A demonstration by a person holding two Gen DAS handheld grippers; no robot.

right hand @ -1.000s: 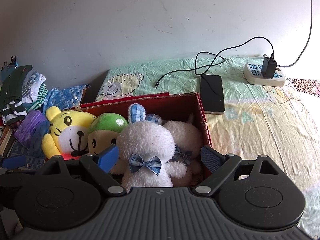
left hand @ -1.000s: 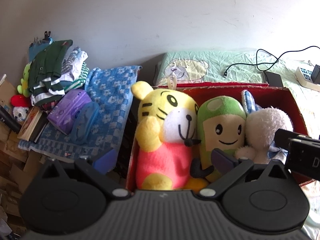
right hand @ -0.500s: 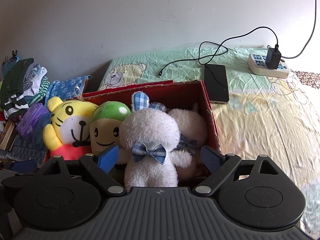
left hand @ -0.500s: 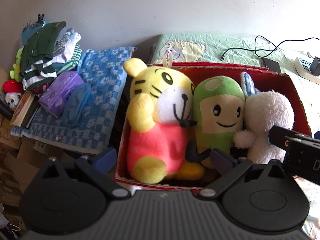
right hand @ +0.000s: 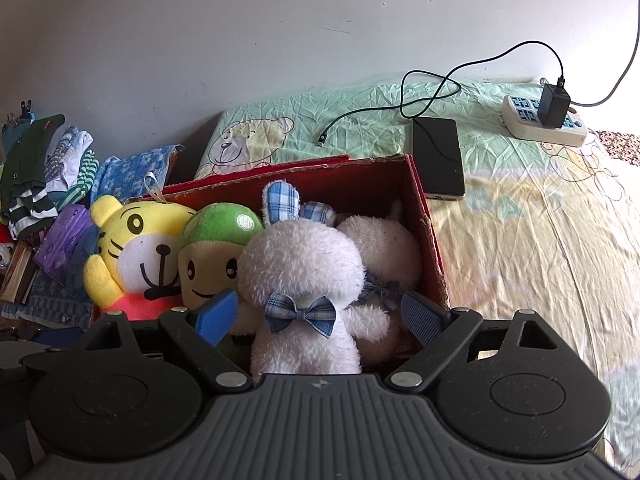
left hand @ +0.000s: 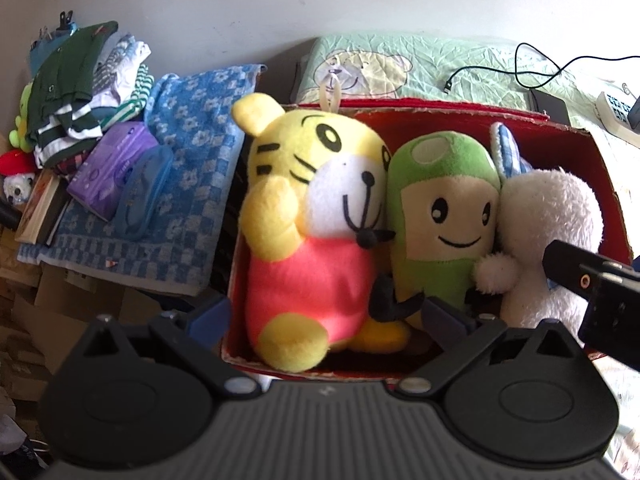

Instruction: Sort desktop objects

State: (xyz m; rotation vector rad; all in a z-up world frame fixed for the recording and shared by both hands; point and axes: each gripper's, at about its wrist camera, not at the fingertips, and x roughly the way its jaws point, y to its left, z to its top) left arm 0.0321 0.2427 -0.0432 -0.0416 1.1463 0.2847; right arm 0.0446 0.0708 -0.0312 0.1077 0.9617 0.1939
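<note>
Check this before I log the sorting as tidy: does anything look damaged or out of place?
Mostly tidy: the four plush toys sit upright, packed in the red cardboard box. Its top edge is frayed and chipped. Left of it, the pile of folded clothes leans untidily, and the black charging cable lies loose, plugged into nothing at its free end.

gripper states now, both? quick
Left gripper: open, holding nothing; its jaws frame the tiger plush.
Right gripper: open, holding nothing; its jaws frame the white bunny.
</note>
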